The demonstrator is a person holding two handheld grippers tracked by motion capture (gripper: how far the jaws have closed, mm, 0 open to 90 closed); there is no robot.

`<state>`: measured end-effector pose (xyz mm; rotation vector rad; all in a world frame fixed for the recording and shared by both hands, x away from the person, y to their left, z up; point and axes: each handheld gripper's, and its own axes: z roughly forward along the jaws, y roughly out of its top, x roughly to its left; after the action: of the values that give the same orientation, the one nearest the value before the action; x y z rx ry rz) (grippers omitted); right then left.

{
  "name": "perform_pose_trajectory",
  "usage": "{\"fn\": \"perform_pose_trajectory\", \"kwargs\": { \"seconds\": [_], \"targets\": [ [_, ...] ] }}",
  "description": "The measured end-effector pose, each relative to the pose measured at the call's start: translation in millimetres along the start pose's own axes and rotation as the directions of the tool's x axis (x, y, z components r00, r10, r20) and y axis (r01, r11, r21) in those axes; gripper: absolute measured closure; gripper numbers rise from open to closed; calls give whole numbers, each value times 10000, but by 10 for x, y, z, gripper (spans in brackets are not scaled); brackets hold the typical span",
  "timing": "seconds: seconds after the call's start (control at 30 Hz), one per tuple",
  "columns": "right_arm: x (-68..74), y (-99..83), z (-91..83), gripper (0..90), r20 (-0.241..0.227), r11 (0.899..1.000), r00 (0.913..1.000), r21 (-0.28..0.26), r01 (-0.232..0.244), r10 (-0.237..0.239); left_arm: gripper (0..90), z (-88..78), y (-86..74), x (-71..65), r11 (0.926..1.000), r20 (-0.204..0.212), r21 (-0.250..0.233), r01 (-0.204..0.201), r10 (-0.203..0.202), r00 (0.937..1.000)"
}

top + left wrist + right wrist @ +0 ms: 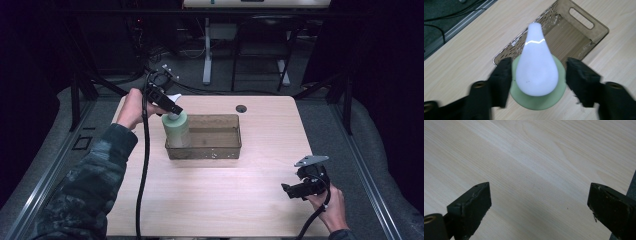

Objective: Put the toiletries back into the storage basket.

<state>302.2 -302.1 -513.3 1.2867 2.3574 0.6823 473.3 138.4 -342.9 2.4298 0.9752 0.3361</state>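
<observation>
The left gripper [536, 82] has its jaws apart, one on each side of the green bottle's [177, 131] white top [537, 67] (not touching). The bottle stands in the brown basket's [220, 150] 9 o'clock end. The right gripper [295, 190], jaws wide apart, is over the bare table [536, 157] at approx. 4 o'clock.

I observe a light wood-grain worktop [210, 195] with a dark round hole [241, 108] near its far edge. One translucent brown basket [222, 150] rests directly on it.

Bottle [176, 129] upright in bin's [220, 150] left end, mid-table [210, 195]; left claw [169, 106] above it, right claw [292, 191] near-right.
</observation>
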Motion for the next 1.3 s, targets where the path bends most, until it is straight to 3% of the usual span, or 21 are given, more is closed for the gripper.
{"fn": "perform_pose_trajectory", "kwargs": {
  "seconds": [0.17,0.47,0.8,1.03,1.3],
  "targets": [
    [2,0,1,47,-13,10000,10000,5,9,-9,150,-37,-77,0,9996,31,-165,247,-247,9997],
    [5,3,-8,48,-11,10000,10000,-21,-28,28,3,-158,-303,-16,9970,-251,-645,433,-450,9987],
    [18,5,5,49,-42,10000,10000,13,13,-13,0,-268,-671,-114,9939,-345,-1008,444,-481,9982],
    [21,5,4,49,-7,10000,10000,26,34,-34,0,-233,-914,-194,9930,-187,-1035,568,-590,9981],
    [32,6,12,51,-18,10000,10000,48,60,-60,0,-117,-1304,-267,9914,-47,-997,845,-854,9963]
  ]
}}
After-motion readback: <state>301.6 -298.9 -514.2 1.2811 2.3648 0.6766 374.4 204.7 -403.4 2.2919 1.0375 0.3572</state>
